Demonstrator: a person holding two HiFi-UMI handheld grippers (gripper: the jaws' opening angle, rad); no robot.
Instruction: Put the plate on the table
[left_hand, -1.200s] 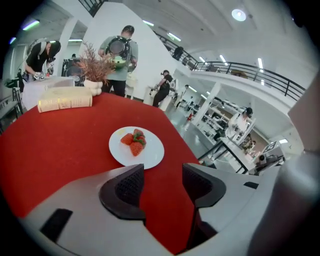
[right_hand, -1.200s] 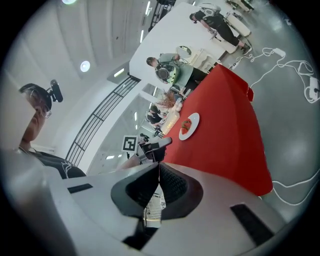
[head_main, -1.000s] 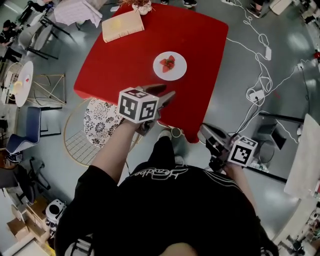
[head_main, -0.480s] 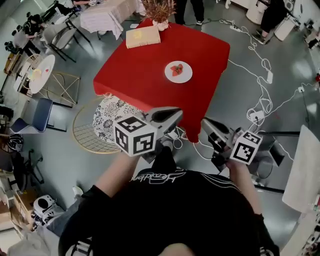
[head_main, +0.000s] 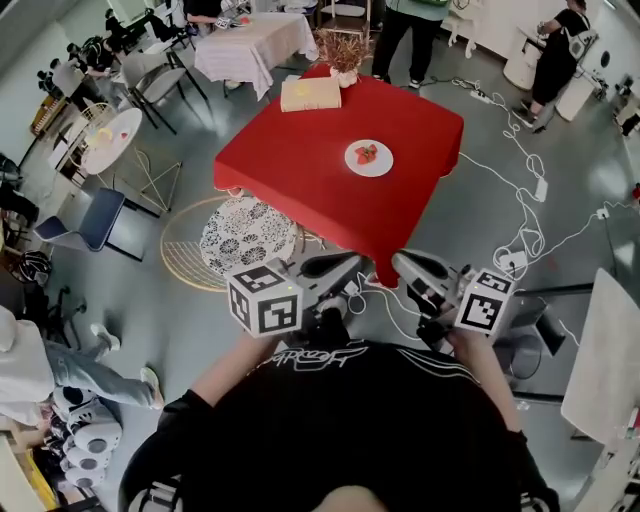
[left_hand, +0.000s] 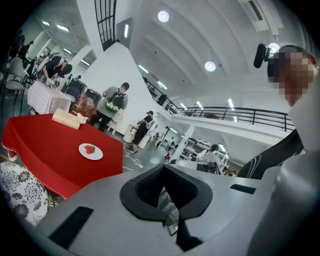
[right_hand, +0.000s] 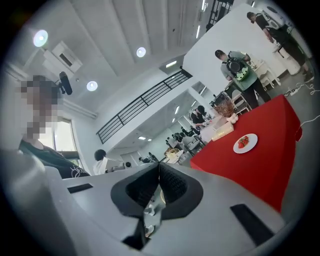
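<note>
While the left claw (head_main: 342, 266) and right claw (head_main: 404, 263) press together empty, the plate (head_main: 369, 157) lies on the table (head_main: 290, 170) well ahead.

Head camera looks steeply down past the person's black shirt (head_main: 350, 420), and the red table (head_main: 300, 170) sits well ahead, far from the lens. The camera on the left gripper (head_main: 345, 265) peers along its own jaws, tipped up at the ceiling (left_hand: 200, 40) and balcony (left_hand: 240, 116), with the table distant at lower left. The right gripper (head_main: 405, 266) camera tips up too, table off to its right. All three catch that table and its white plate (head_main: 369, 158).
</note>
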